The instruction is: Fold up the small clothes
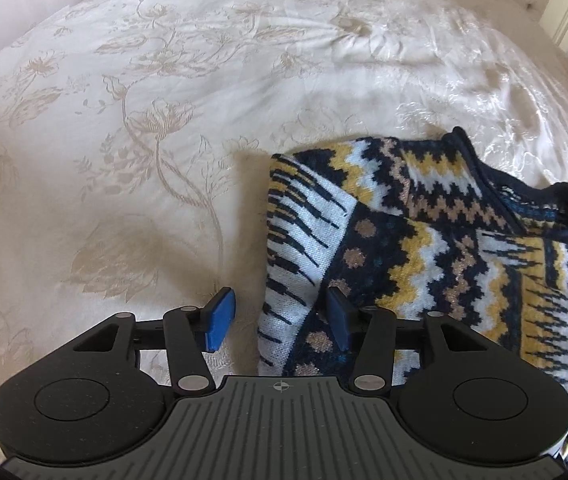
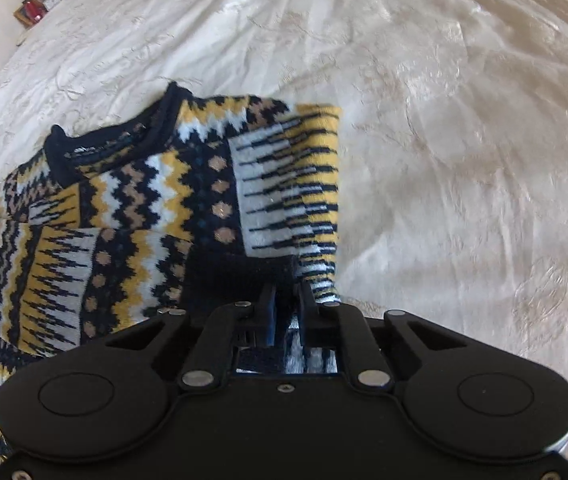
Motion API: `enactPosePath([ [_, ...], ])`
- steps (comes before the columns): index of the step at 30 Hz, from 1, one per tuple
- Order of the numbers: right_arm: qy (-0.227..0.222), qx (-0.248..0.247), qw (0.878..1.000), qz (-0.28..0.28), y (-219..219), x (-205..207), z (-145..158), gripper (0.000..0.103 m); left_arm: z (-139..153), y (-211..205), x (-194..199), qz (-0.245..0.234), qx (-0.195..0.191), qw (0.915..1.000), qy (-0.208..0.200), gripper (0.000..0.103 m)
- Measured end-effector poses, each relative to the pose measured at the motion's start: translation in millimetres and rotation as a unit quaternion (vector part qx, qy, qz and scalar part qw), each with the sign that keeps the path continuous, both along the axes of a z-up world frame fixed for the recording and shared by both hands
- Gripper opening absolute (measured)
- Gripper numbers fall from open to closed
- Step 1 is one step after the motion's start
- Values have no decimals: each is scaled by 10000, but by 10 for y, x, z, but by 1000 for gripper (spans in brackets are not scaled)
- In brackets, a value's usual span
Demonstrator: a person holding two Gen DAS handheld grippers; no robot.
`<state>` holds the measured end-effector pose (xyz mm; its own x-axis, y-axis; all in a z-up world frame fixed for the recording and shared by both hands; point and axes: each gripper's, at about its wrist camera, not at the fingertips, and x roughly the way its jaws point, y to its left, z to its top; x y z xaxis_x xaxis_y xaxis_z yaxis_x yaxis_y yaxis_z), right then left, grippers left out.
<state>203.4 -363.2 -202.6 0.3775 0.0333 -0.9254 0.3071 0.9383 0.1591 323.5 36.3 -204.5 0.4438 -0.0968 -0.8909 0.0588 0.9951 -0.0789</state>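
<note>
A knitted sweater (image 1: 424, 240) patterned in navy, yellow, white and tan lies on the bed, its dark collar (image 1: 524, 196) toward the far side. My left gripper (image 1: 280, 316) is open and straddles the sweater's left edge. One blue pad (image 1: 220, 320) hangs over the bedspread, the other over the knit. In the right wrist view the sweater (image 2: 144, 200) has a sleeve (image 2: 284, 184) folded in over its body. My right gripper (image 2: 284, 308) is shut on the sleeve's dark cuff (image 2: 252, 272).
A cream floral bedspread (image 1: 124, 120) covers the whole bed (image 2: 444, 160), wrinkled and shiny on the far side. A tufted headboard (image 1: 564, 0) stands at the upper right. A bedside table with small items (image 2: 40, 4) sits beyond the bed's far left corner.
</note>
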Motion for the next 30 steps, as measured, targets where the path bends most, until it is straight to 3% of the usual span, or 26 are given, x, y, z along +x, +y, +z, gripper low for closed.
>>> enactPosePath([
  [3,0,-86,10000,-20,10,-3,-17,16,-26,30,30,88,-26,9999,73,56],
  [10,15,-262,9995,-163,38,-55,37,19,140,198,-121,284,-222,9993,-58,56],
  [11,-26,-263,9995,-172,41,-59,47,24,177,246,-177,342,-275,9990,-95,56],
  [13,-115,-336,9992,-199,42,-114,101,63,235,350,-298,428,-413,9982,-101,60],
  [15,-238,-244,9992,-217,32,-191,141,77,273,439,-428,486,-564,9972,-40,66],
  [17,-285,-117,9993,-218,34,-281,171,77,306,485,-572,515,-591,9969,-12,67],
  [19,-287,-53,9994,-203,49,-389,195,84,335,507,-721,494,-562,9972,-6,67],
  [25,-256,245,9993,-124,115,-782,203,91,349,456,-1185,323,-721,9966,216,67],
  [30,-147,490,9987,74,191,-1137,175,92,296,356,-1528,123,-800,9959,397,67],
])
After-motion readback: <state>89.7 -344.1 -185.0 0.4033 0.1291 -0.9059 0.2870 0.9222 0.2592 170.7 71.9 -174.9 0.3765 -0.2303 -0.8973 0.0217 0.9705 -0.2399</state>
